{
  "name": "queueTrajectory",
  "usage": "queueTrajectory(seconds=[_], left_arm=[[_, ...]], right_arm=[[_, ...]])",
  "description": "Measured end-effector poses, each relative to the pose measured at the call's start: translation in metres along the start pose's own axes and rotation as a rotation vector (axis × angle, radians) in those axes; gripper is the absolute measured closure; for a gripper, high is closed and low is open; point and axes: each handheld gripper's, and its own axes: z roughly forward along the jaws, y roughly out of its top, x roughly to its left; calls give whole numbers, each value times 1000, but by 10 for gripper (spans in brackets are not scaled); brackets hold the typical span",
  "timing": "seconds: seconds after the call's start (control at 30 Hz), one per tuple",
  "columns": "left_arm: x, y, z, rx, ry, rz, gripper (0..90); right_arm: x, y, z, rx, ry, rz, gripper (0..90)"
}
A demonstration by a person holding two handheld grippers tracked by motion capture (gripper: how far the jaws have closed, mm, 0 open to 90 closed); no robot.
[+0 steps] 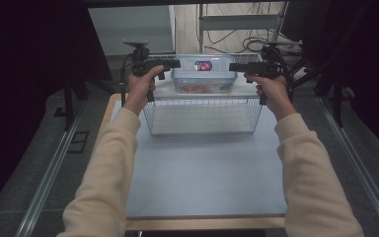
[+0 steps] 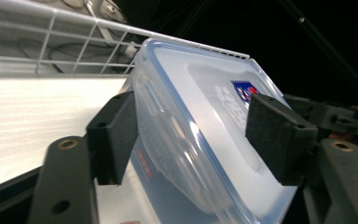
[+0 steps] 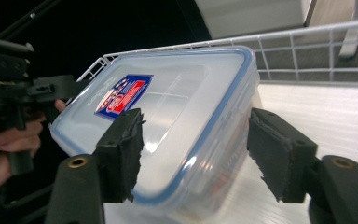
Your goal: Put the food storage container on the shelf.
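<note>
A clear plastic container [image 1: 204, 74] with a blue-rimmed lid and a red and blue label sits at the back of a white wire basket [image 1: 202, 100]. My left gripper [image 1: 177, 63] points at its left end, my right gripper [image 1: 231, 66] at its right end. In the left gripper view the open left gripper [image 2: 196, 140] straddles the container [image 2: 200, 121], one pad by the side wall, the other over the lid. In the right gripper view the right gripper [image 3: 200, 154] is open around the container [image 3: 177, 107], with a gap at one pad. I cannot tell whether the container rests on the basket floor.
The basket stands at the far end of a grey table top [image 1: 202, 173], its wire rim [image 2: 51, 18] [image 3: 307, 35] rising behind the container. Dark stands and cables crowd both sides beyond the table. The person's cream sleeves reach in from the bottom.
</note>
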Motion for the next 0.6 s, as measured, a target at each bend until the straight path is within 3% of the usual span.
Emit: queueTrajectory(seconds=[0.03, 0.23, 0.27, 0.3, 0.37, 0.47, 0.6], left_arm=[[-3, -1, -3, -5, -1, 15, 317], [-15, -21, -30, -36, 7, 55, 286], [-20, -31, -37, -23, -1, 86, 282], [-20, -31, -37, -23, -1, 86, 281], [-24, -41, -43, -8, 14, 128, 276], [-27, -57, -53, -13, 17, 142, 275], [-33, -82, -66, -21, 25, 195, 278]], right_arm=[[1, -3, -7, -15, 4, -29, 337], [4, -15, -25, -26, 29, -72, 315], [5, -22, -33, -25, 39, -88, 312], [5, -22, -33, -25, 39, -88, 312], [6, -27, -40, -26, 45, -111, 307], [7, -42, -50, -28, 55, -151, 299], [7, -65, -61, -27, 70, -194, 291]])
